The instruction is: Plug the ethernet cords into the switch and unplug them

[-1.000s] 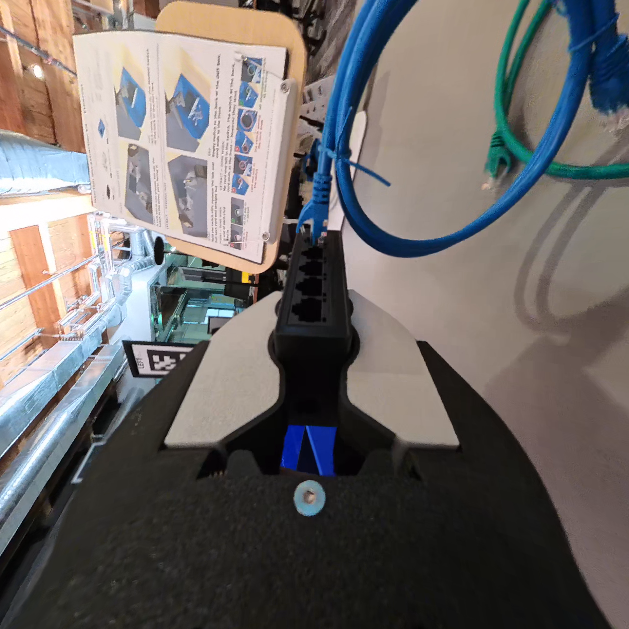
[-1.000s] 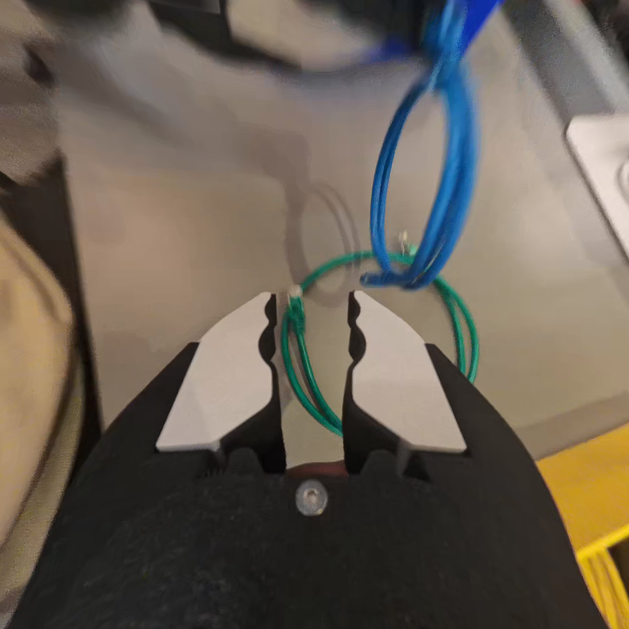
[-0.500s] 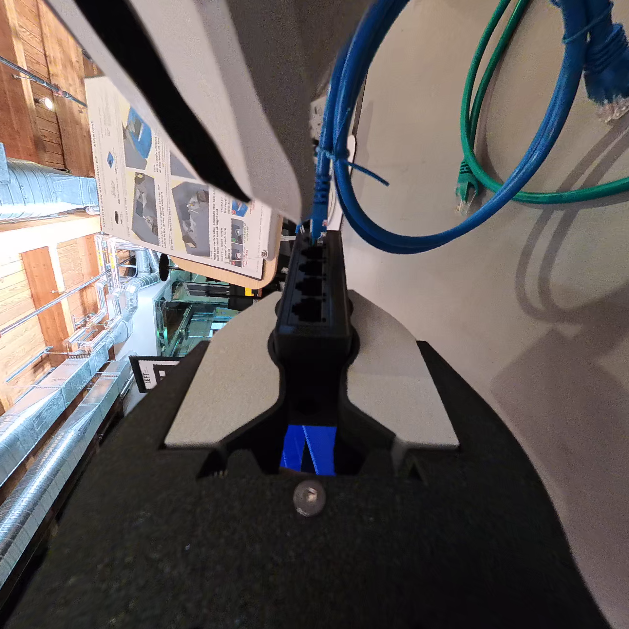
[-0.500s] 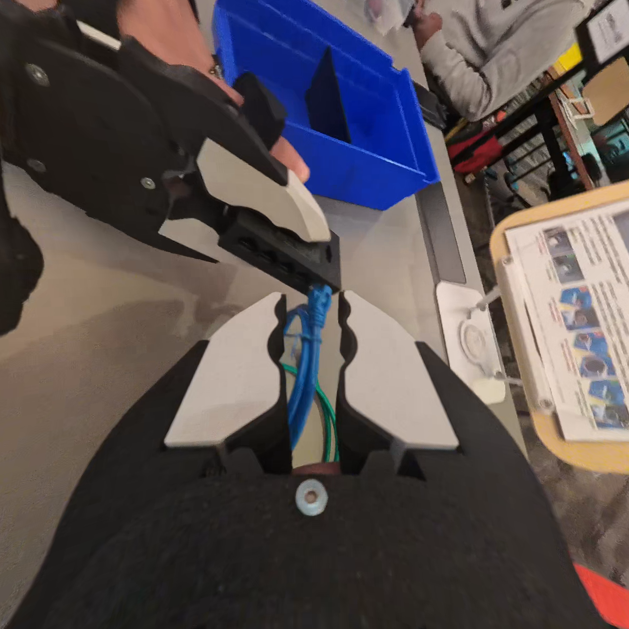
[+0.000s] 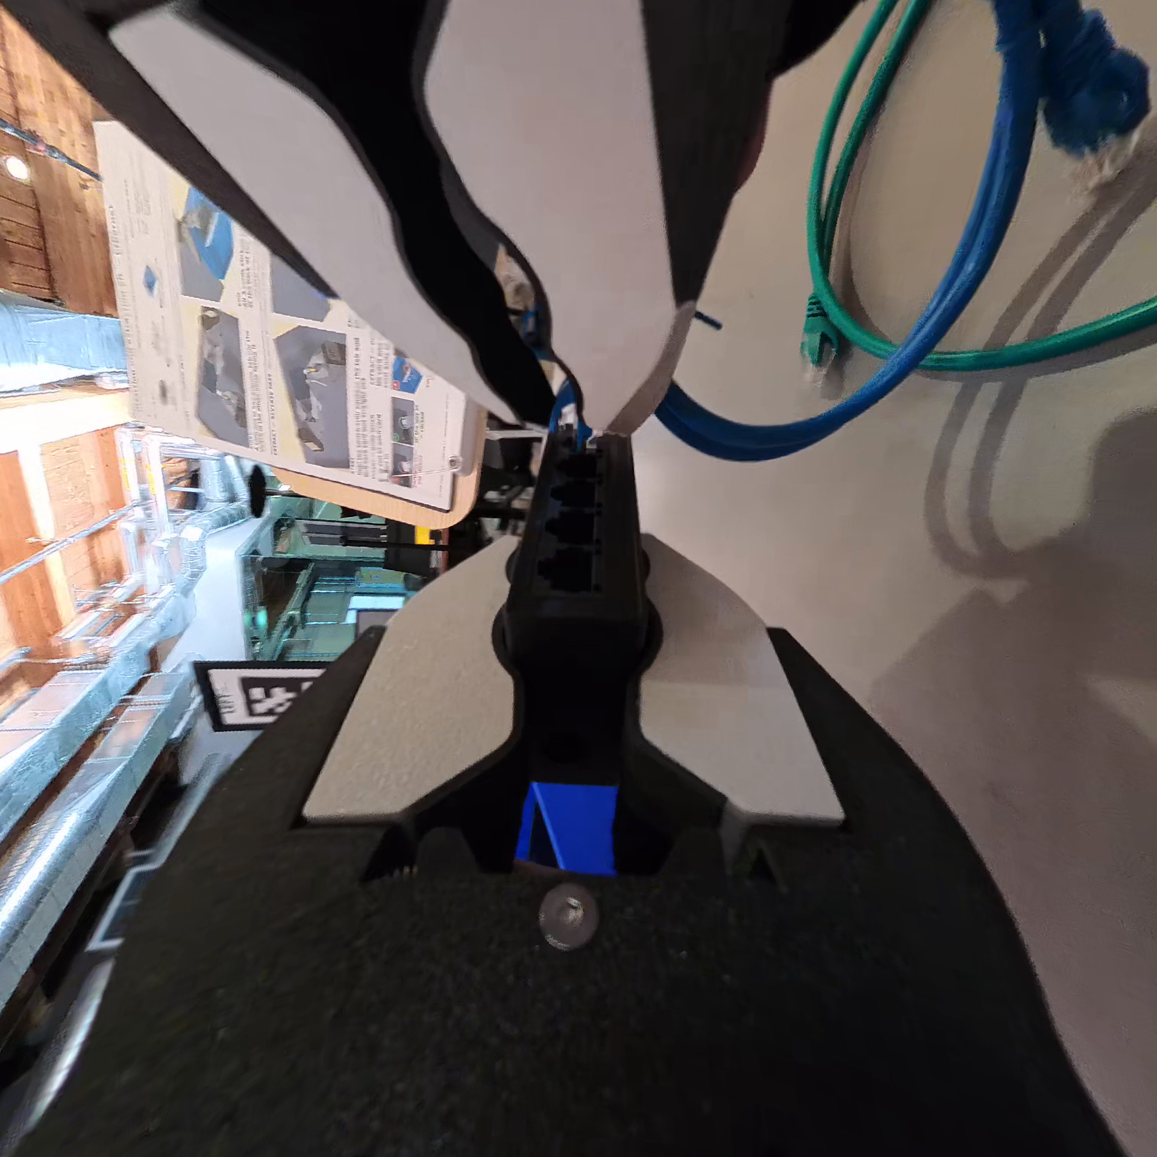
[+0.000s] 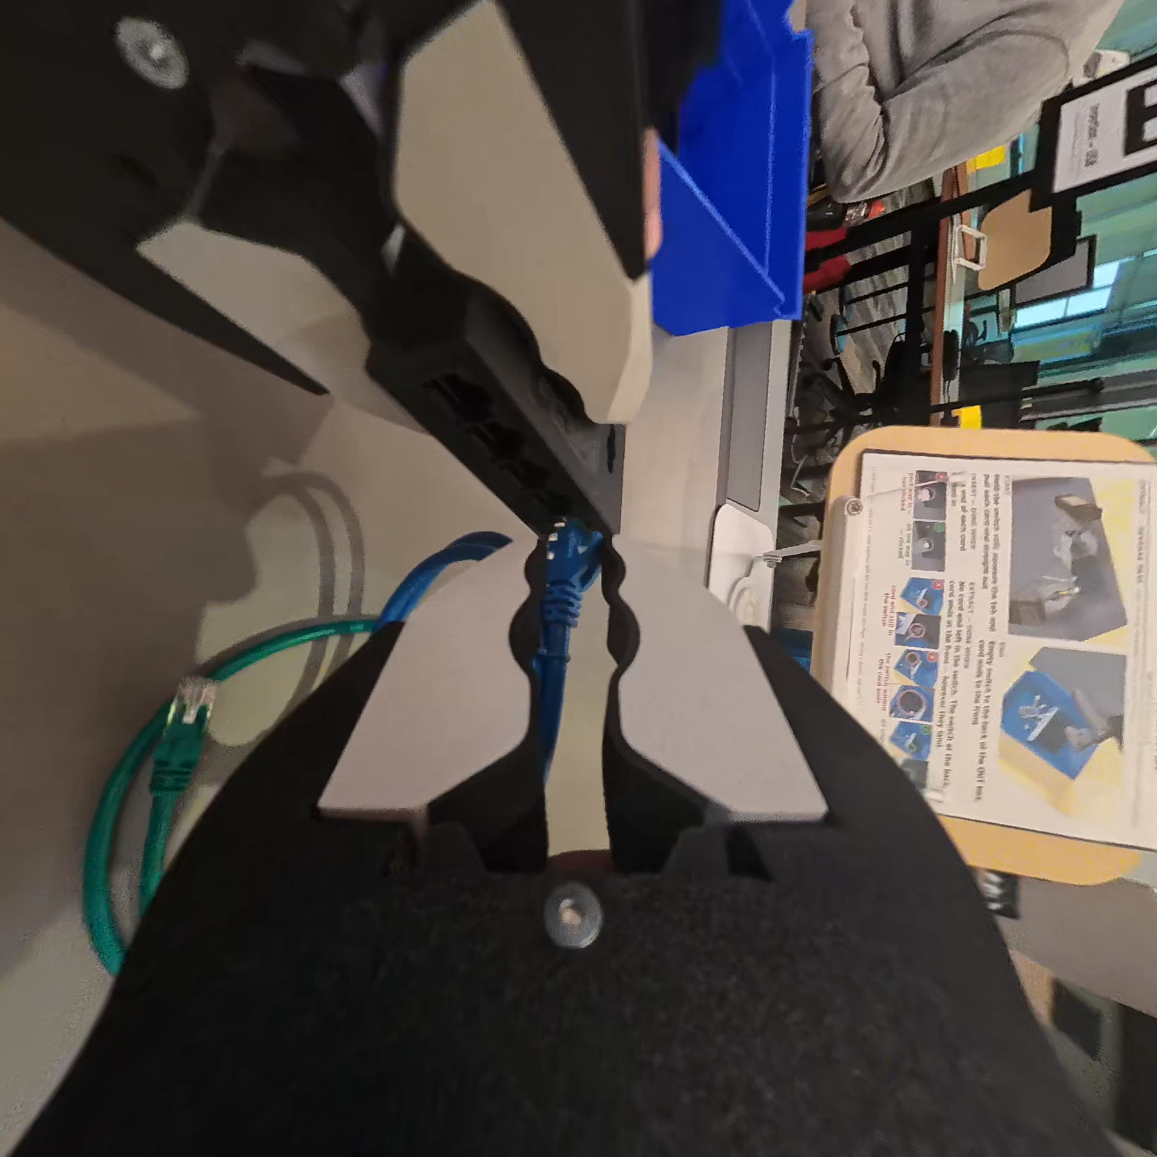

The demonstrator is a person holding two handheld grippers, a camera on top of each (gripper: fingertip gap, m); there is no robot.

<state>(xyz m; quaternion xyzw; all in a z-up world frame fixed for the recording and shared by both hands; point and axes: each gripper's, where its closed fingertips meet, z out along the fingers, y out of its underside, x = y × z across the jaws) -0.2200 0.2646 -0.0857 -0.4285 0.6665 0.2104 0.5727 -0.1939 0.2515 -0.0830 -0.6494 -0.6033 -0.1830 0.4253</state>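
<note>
My left gripper (image 5: 576, 601) is shut on the black switch (image 5: 573, 501) and holds it above the grey table, ports facing up in its view. A blue cord's plug (image 6: 563, 601) sits in the port at the switch's far end. My right gripper (image 6: 570, 563) is shut on that plug, one finger on each side; it reaches in from the top of the left wrist view (image 5: 573, 419). The switch (image 6: 501, 451) also shows in the right wrist view. The blue cord's loop (image 5: 908, 363) hangs to the table. A green cord (image 6: 178, 745) lies loose there, its plug (image 5: 820, 338) free.
A blue bin (image 6: 739, 188) stands behind the left gripper. A clipboard with an instruction sheet (image 6: 1002, 638) stands past the table's edge, also in the left wrist view (image 5: 282, 325). A person in a grey sleeve (image 6: 939, 81) is at the far side.
My right gripper has left the green cord on the table, come up to the switch, and narrowed its jaws onto the blue plug. The left gripper has kept the switch nearly still.
</note>
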